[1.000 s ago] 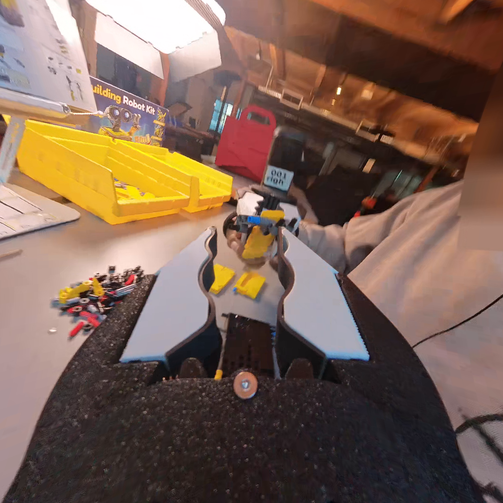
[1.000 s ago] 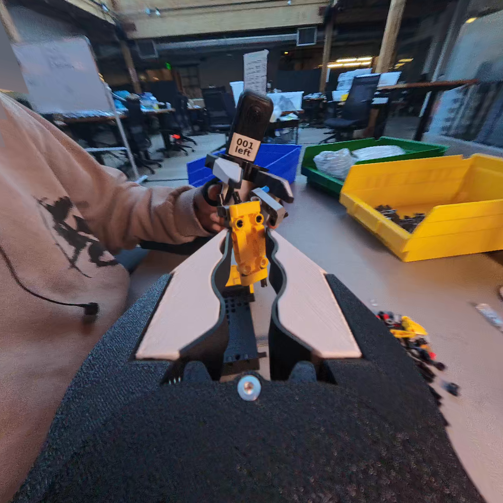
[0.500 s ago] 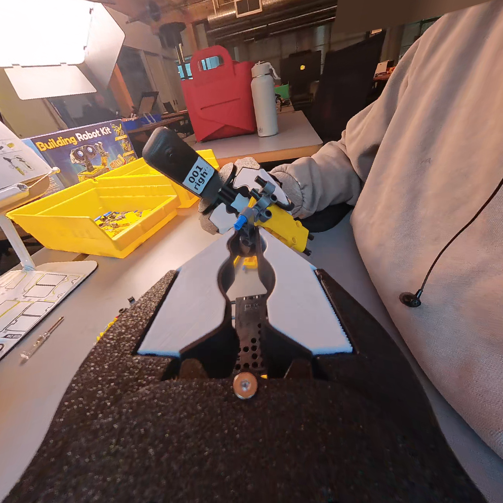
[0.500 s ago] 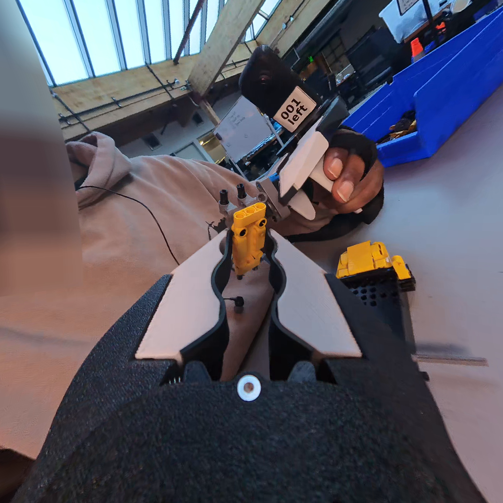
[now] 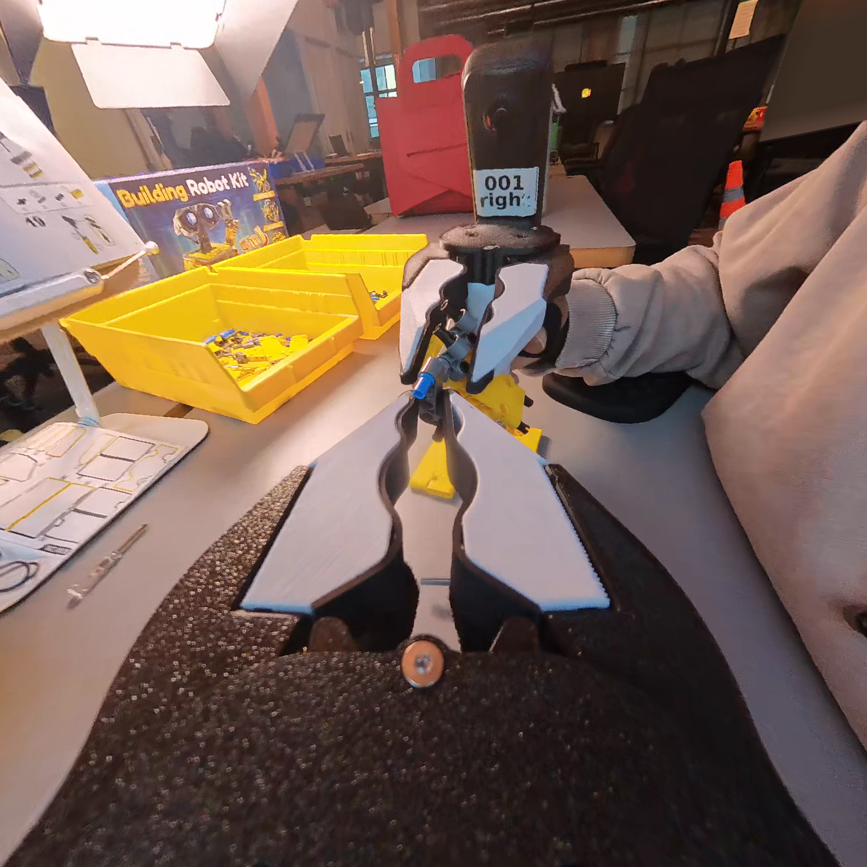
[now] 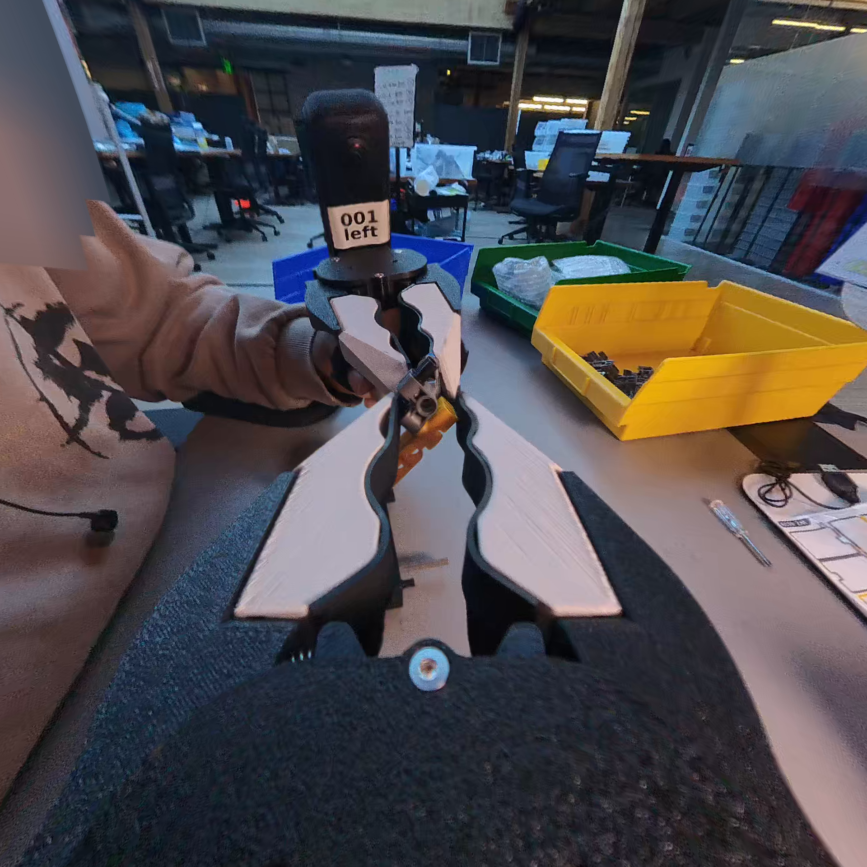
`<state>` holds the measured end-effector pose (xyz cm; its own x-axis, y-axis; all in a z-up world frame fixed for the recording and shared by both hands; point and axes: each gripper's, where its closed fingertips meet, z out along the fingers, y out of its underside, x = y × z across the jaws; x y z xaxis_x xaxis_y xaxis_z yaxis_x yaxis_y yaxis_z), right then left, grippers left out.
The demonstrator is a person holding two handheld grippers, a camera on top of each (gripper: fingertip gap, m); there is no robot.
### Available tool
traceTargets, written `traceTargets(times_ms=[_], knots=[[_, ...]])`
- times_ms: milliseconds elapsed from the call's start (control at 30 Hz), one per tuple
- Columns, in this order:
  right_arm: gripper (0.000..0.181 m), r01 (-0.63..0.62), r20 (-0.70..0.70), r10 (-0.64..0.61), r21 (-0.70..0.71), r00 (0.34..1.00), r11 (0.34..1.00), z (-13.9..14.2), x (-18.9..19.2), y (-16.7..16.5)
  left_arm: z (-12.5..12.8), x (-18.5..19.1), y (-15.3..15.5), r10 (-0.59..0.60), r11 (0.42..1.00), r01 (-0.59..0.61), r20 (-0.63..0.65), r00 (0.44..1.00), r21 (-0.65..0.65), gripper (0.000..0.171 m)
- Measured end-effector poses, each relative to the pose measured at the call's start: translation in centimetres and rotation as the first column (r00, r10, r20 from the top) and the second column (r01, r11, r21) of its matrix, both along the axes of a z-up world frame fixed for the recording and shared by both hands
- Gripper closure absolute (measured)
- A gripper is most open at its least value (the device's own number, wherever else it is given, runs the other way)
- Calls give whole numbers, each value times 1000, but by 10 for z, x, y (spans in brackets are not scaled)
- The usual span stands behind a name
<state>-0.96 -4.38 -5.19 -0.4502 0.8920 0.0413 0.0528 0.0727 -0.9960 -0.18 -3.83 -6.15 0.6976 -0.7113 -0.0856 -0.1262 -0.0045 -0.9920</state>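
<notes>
The left wrist view shows a small grey and black brick assembly [image 5: 438, 375] with a blue pin at one end, pinched between the tips of the left gripper [image 5: 429, 413], whose fingers are closed on it. The same assembly is joined to a yellow brick piece [image 5: 497, 399], and the fingers of the right gripper [image 5: 452, 370], pointed down from above, are closed around this joined part. In the right wrist view the grey piece [image 6: 420, 399] and the yellow piece [image 6: 424, 436] are seen between the two sets of fingertips, held above the desk [image 6: 586, 469]. A flat yellow part [image 5: 431, 469] is seen lying on the desk under the left gripper. Toward the far left of the desk, yellow bins [image 5: 187, 342] holding loose bricks are placed, with a kit box [image 5: 197, 216] behind them. An instruction sheet [image 5: 70, 474] and a small screwdriver [image 5: 108, 563] are laid near the left edge.
</notes>
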Motion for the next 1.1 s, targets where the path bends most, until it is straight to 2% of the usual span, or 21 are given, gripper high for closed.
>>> traceTargets(times_ms=[133, 433, 533, 667, 833, 967, 1100], knots=[[159, -38, 72, 31, 89, 997, 995, -23, 3, -3, -16, 1, -6, 6, 999, -6, 15, 1000, -39, 163], [159, -169, 142, 183, -103, 973, 980, -32, 7, -18, -23, 4, -24, -72, 996, 71, -5, 997, -49, 164], [159, -181, 165, 203, -142, 965, 973, -36, 7, -22, -19, 3, -26, -75, 996, 76, 26, 997, -36, 157], [160, -194, 164, 221, -164, 961, 967, -36, 6, -27, -19, 6, -29, -108, 991, 112, 44, 993, -78, 165], [156, -130, 68, 132, -30, 989, 991, -27, 3, -23, -21, 4, -31, -102, 987, 105, 36, 994, -123, 166], [167, -108, 15, 107, 182, 994, 977, -28, 6, -29, -23, 6, -32, -112, 985, 114, 27, 993, -131, 166], [170, -118, 34, 113, 201, 993, 973, -25, 6, -28, -18, 4, -32, -113, 984, 118, 44, 993, -133, 166]])
